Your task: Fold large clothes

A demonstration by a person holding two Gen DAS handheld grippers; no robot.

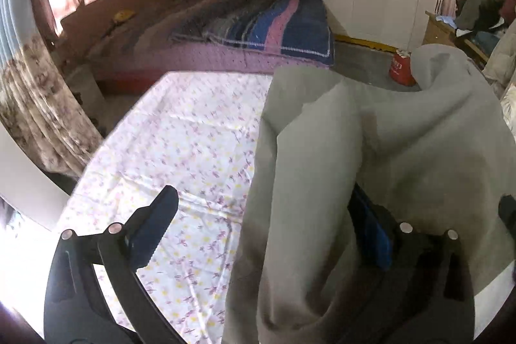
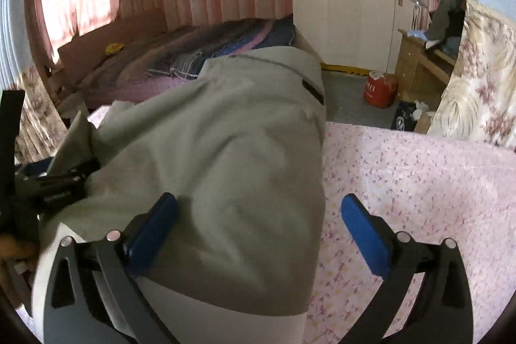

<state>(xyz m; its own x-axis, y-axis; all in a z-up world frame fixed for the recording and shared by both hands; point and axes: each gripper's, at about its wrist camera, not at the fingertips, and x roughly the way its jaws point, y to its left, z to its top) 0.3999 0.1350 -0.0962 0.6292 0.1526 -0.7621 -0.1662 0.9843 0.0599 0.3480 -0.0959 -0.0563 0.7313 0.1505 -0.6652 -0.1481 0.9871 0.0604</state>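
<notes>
A large grey garment [image 2: 225,157] lies bunched on a flower-print sheet [image 1: 180,131]. The left gripper [image 1: 267,231] has its fingers spread, the cloth draped loosely across its right finger. The right gripper [image 2: 261,228] is also spread wide, seemingly not pinching the fabric between them.

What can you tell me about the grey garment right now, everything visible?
The grey garment is a plain, light grey-beige woven cloth, bunched and draped in soft folds above the floral sheet. A collar-like edge with a dark slot shows at its far end. It lies between the wide-open fingers of the right gripper and drapes over the inner finger of the left gripper, which also stands open. Whether either finger presses it cannot be told.
</notes>
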